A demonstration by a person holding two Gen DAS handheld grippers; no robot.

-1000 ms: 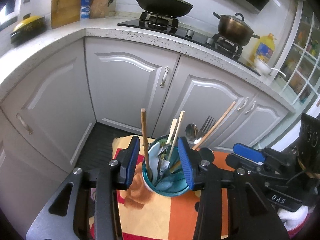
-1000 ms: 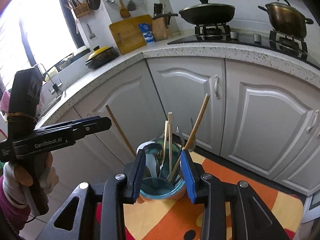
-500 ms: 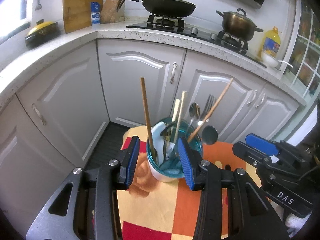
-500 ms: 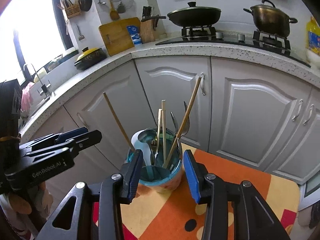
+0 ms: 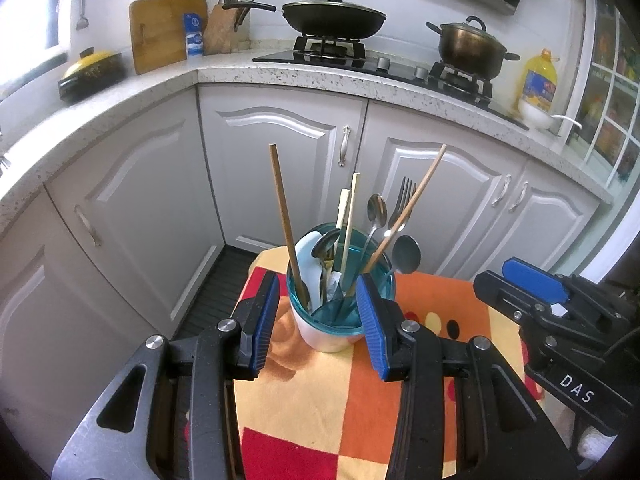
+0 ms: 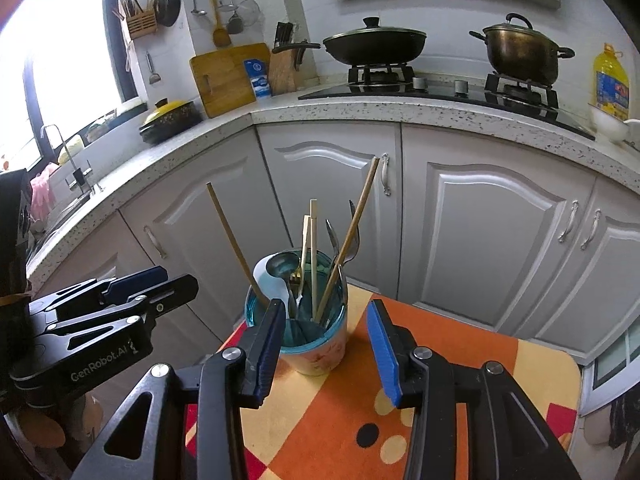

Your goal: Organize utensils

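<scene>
A teal-rimmed cup [image 5: 336, 332] stands upright on a small table covered by an orange, yellow and red cloth [image 5: 400, 400]. It holds wooden chopsticks [image 5: 284, 216], a fork [image 5: 404, 196], metal spoons [image 5: 376, 208] and a white spoon [image 5: 308, 256]. My left gripper [image 5: 316, 324] is open and empty, its blue pads framing the cup just short of it. My right gripper [image 6: 326, 348] is also open and empty, with the cup [image 6: 308, 344] ahead near its left pad. Each view shows the other gripper beside the cup: the right gripper [image 5: 494, 274] and the left gripper [image 6: 176, 280].
White cabinets wrap behind the table under a speckled counter [image 5: 280, 76]. On it sit a wok [image 5: 334, 20], a pot [image 5: 470, 46], an oil bottle [image 5: 538, 80], a cutting board [image 5: 166, 32] and a yellow-lidded dish [image 5: 92, 74]. The table's left edge [image 5: 244, 288] drops to dark floor.
Both grippers have drawn back from the cup and tipped upward. The cup now sits ahead of the fingertips instead of close beneath them. The utensils have not shifted.
</scene>
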